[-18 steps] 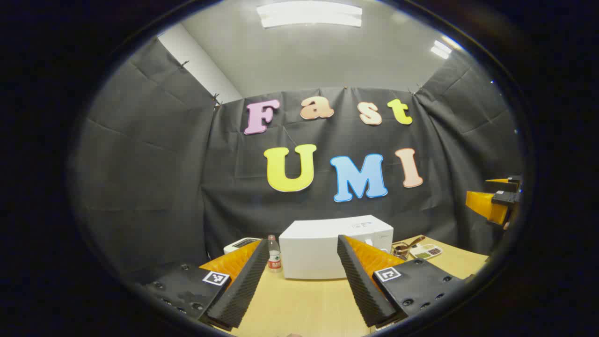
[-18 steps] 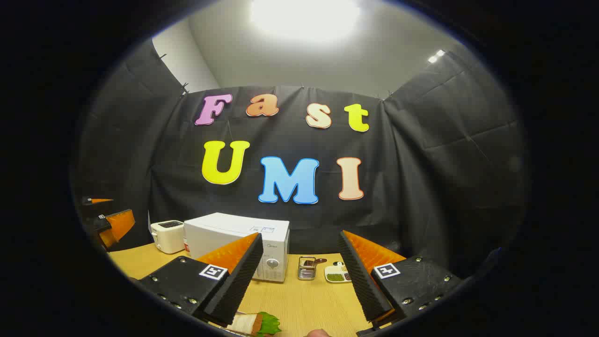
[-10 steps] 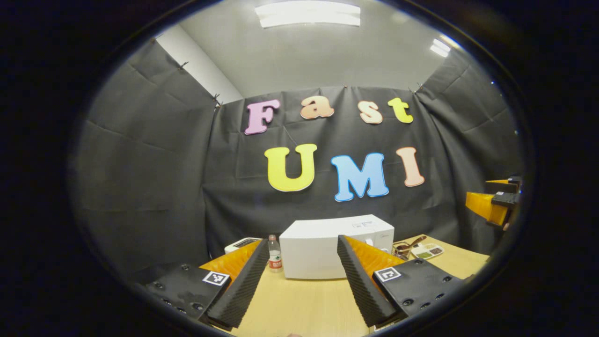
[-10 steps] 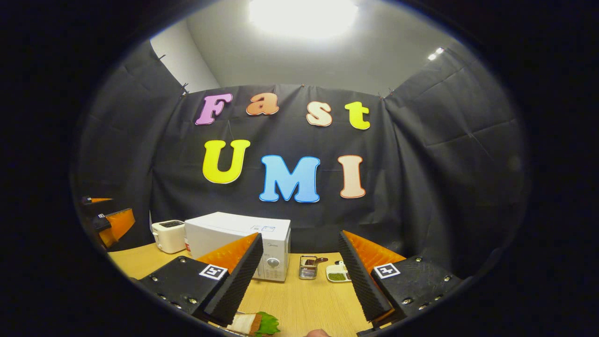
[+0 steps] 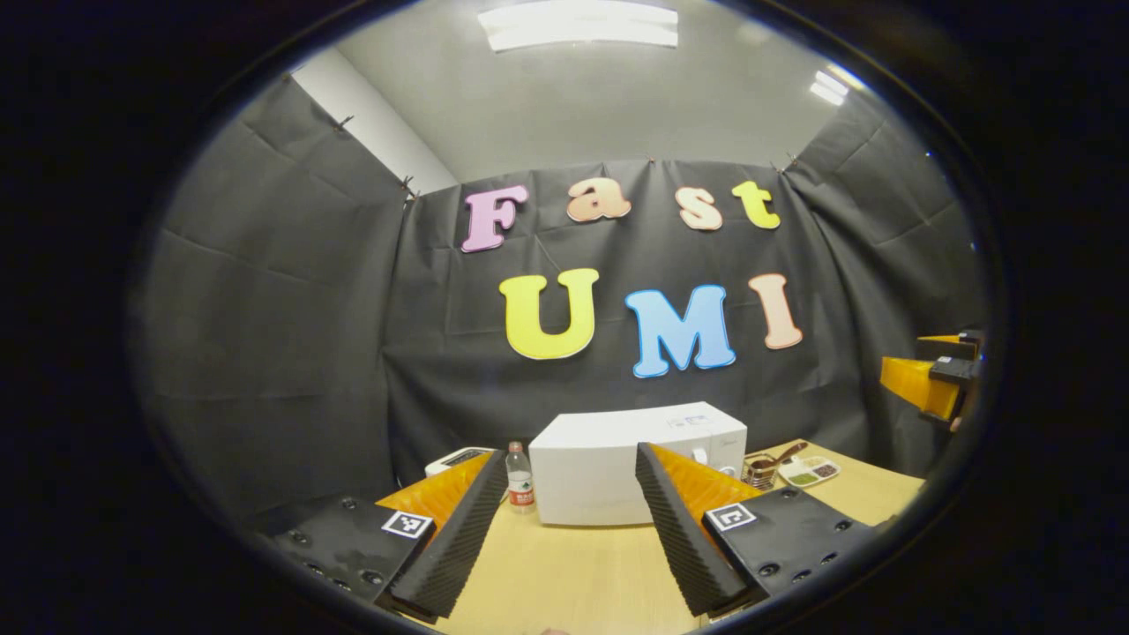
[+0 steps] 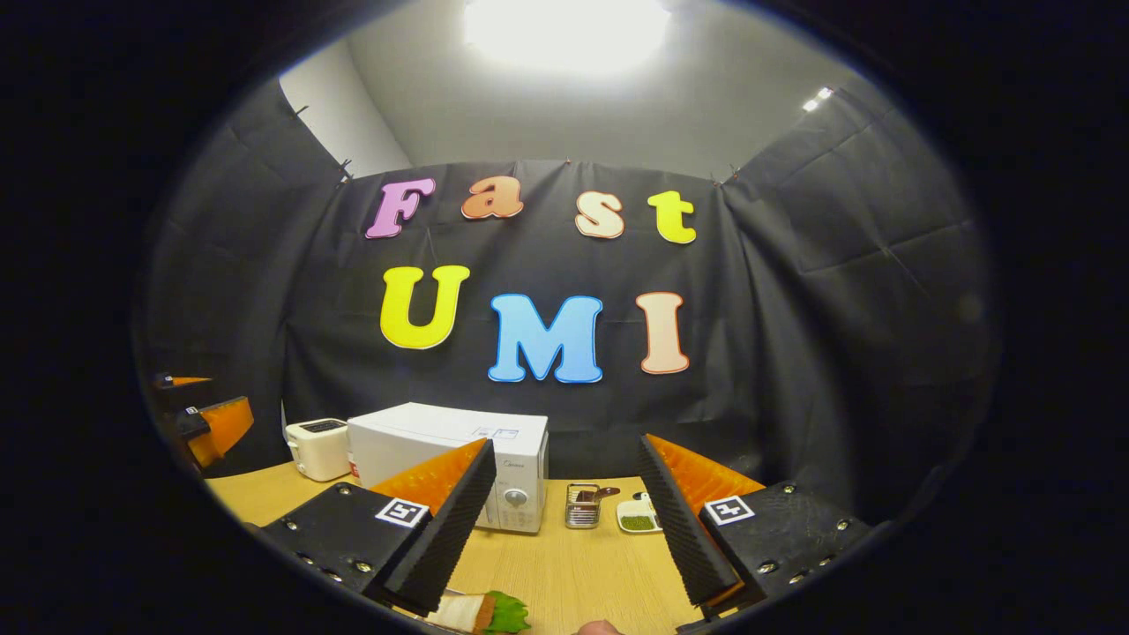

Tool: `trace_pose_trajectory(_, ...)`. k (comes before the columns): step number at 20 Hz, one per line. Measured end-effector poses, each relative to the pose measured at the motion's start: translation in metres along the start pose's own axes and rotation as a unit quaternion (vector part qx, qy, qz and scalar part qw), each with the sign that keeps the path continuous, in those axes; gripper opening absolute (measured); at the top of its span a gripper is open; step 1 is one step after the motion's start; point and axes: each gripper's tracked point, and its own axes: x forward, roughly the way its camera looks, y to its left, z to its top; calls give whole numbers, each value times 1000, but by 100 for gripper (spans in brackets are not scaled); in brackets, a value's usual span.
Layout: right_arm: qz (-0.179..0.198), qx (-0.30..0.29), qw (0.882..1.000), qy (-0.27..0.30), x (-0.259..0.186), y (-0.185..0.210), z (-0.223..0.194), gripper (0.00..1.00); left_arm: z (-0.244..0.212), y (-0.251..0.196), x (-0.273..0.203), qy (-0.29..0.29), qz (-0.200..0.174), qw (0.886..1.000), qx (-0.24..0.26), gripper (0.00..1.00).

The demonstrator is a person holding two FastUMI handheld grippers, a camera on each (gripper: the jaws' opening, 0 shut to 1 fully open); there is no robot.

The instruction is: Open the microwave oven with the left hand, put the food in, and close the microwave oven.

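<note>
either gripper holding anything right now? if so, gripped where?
Nothing held. The left gripper is open, aimed at the shut microwave. The right gripper is open too, with the sandwich lying on the table below it, ungripped.

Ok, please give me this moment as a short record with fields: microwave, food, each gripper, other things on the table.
microwave: white, door closed, at the back of the table
food: sandwich with green leaf, on the table below the right gripper
left gripper: jaws open, empty, facing the microwave
right gripper: jaws open, empty
other things: toaster, bottle, small dish
</note>
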Motion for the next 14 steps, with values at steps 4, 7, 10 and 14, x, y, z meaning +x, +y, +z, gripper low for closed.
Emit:
trace_pose_trajectory(4,4,-3,1000,-1,-2,-3,-1,98,0,-8,4,0,-3,1000,2,97)
trace_pose_trajectory(7,6,-13,1000,-5,-5,-15,-5,98,-1,-21,12,1,0,1000,-5,97)
trace_pose_trajectory(10,16,-5,1000,-3,-8,-24,-10,98,-2,-34,21,2,11,1000,-9,100)
trace_pose_trajectory(14,18,-11,1000,-3,-7,-41,-19,98,0,-58,42,-7,6,1000,-8,97)
